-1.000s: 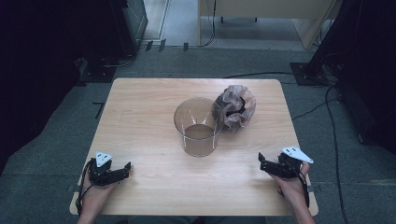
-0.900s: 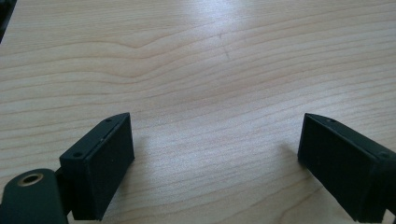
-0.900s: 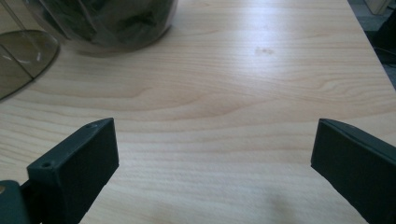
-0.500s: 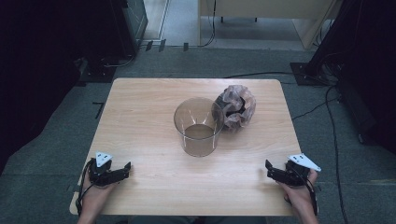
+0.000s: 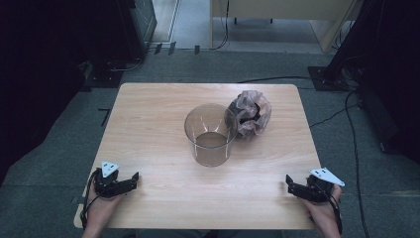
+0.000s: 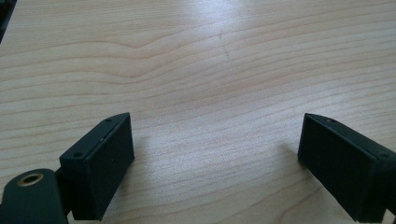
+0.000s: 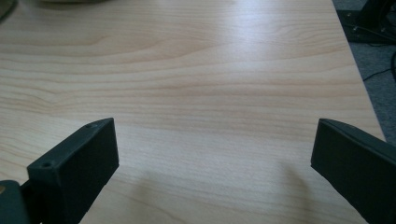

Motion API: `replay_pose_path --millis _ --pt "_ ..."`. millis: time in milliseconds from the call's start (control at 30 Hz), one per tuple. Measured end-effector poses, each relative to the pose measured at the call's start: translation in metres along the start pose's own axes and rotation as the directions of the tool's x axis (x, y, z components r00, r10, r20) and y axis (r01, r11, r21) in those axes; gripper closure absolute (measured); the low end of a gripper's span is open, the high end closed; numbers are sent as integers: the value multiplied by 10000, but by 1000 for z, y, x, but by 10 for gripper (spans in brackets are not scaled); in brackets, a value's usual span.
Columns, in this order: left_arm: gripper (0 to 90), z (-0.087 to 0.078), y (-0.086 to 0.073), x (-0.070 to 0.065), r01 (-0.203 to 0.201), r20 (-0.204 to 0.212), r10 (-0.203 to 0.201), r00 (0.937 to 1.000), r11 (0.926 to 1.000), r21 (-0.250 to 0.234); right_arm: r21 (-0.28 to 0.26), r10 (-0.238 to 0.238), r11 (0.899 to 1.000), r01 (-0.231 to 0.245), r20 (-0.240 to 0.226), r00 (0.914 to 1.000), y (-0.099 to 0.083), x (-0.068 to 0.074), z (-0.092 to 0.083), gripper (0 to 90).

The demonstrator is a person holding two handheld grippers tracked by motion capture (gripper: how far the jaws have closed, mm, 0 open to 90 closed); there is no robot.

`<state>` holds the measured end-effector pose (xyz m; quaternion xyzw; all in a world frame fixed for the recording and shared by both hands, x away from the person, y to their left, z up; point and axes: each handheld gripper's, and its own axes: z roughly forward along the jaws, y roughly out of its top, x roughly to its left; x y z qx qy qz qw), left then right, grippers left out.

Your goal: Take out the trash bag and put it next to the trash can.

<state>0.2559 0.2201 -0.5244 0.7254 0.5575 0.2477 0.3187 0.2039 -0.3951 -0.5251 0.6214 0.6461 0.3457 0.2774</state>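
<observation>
A clear round glass container (image 5: pixel 210 134) stands in the middle of the wooden table (image 5: pixel 148 124). A crumpled brownish plastic bag (image 5: pixel 250 113) lies against its right side. My left gripper (image 5: pixel 132 179) rests at the table's front left corner, held by a hand, open with nothing between its jaws. My right gripper (image 5: pixel 290 184) sits at the front right corner, also open and empty. In the left gripper view (image 6: pixel 215 149) and the right gripper view (image 7: pixel 215 154) the black jaws stand wide apart over bare wood.
Dark equipment and cables (image 5: pixel 341 79) lie on the grey floor around the table. The table's right edge (image 7: pixel 359 70) runs close to my right gripper. A pale cabinet (image 5: pixel 277 20) stands beyond the far side.
My right gripper has drawn back toward the front right corner and slightly outward. The left gripper, container and bag have stayed put.
</observation>
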Motion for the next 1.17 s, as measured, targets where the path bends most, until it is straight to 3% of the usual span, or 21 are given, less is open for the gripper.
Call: replay_pose_path --millis 233,400,600,1167 --pt "99 0 0 0 1 0 -1 10000 10000 0 329 44 9994 -40 -110 9999 -4 -6 -3 19" --pt "100 0 0 0 1 0 -1 10000 10000 1 799 140 9967 -150 129 9998 -7 -11 -5 36" --pt "100 0 0 0 0 3 0 10000 10000 -5 997 -339 9946 301 370 9987 -12 -10 -9 38" --pt "100 1 1 0 4 11 -4 10000 10000 -14 1020 -397 9941 359 353 9986 -13 -10 -10 36"
